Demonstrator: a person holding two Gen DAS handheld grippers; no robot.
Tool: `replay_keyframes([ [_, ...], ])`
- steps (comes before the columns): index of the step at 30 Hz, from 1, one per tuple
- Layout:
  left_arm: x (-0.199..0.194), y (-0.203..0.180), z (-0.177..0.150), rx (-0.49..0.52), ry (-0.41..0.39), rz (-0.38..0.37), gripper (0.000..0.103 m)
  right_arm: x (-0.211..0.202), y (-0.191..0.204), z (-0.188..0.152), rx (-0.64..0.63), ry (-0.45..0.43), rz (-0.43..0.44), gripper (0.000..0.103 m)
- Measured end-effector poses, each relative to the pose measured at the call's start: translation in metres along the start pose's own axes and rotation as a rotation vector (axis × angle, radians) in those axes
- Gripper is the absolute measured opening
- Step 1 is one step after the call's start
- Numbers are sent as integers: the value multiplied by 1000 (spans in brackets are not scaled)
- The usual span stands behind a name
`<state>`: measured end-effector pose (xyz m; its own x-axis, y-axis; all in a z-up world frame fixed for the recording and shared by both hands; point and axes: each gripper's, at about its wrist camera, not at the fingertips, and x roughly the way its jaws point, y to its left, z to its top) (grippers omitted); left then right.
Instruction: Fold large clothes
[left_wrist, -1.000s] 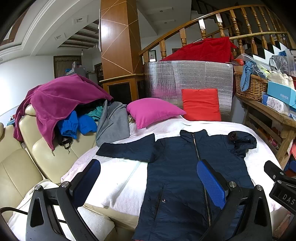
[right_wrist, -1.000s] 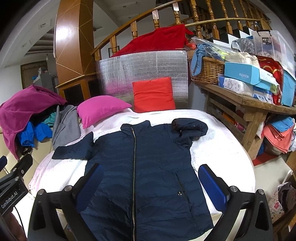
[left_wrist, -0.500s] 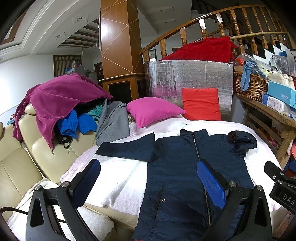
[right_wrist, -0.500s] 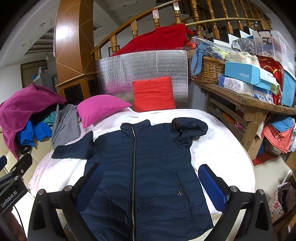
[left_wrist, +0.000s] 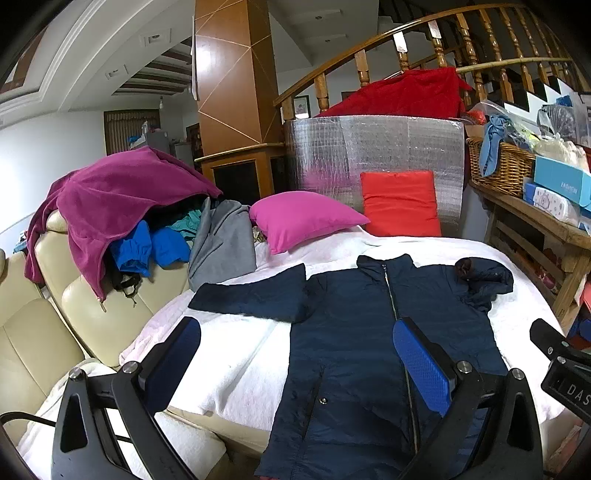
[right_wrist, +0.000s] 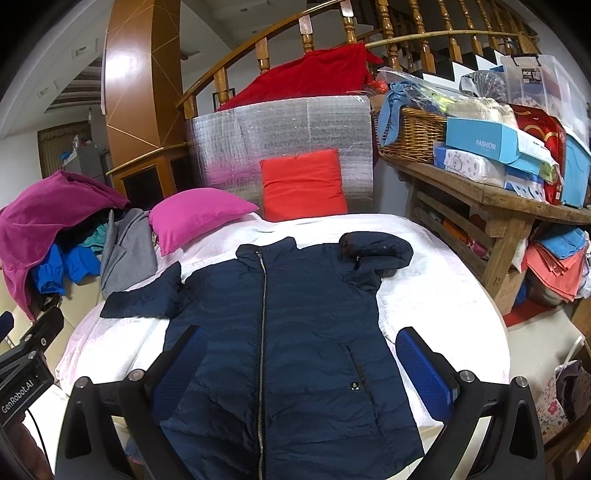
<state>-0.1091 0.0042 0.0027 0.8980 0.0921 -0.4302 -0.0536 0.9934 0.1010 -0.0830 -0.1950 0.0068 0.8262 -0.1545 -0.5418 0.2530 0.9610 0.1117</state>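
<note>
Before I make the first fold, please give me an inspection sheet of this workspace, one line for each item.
Surface: white blanket over a round-looking top, bare around the jacket.
Job's things: navy jacket lies face up, zipped; one sleeve spread flat toward the sofa, the other sleeve bunched near the collar.
Clutter: pink pillow and red cushion at the far edge; clothes pile on the cream sofa.
Grippers: left hand-held gripper and right hand-held gripper both open, holding nothing, above the near hem.
Cables: one black cable beside the left hand-held gripper.
Surroundings: loaded wooden shelf, stair railing, foil panel.
</note>
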Motion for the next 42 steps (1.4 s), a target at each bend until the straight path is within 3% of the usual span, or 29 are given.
replay_keyframes([
  [21, 42, -40, 11, 68, 57, 32, 103, 58, -46, 17, 65, 56, -18, 103],
  [33, 90, -65, 23, 89, 90, -6, 103, 106, -87, 34, 159, 55, -74, 103],
  [42, 123, -77, 30, 84, 111, -38, 103, 137, -92, 42, 154, 77, -112, 103],
])
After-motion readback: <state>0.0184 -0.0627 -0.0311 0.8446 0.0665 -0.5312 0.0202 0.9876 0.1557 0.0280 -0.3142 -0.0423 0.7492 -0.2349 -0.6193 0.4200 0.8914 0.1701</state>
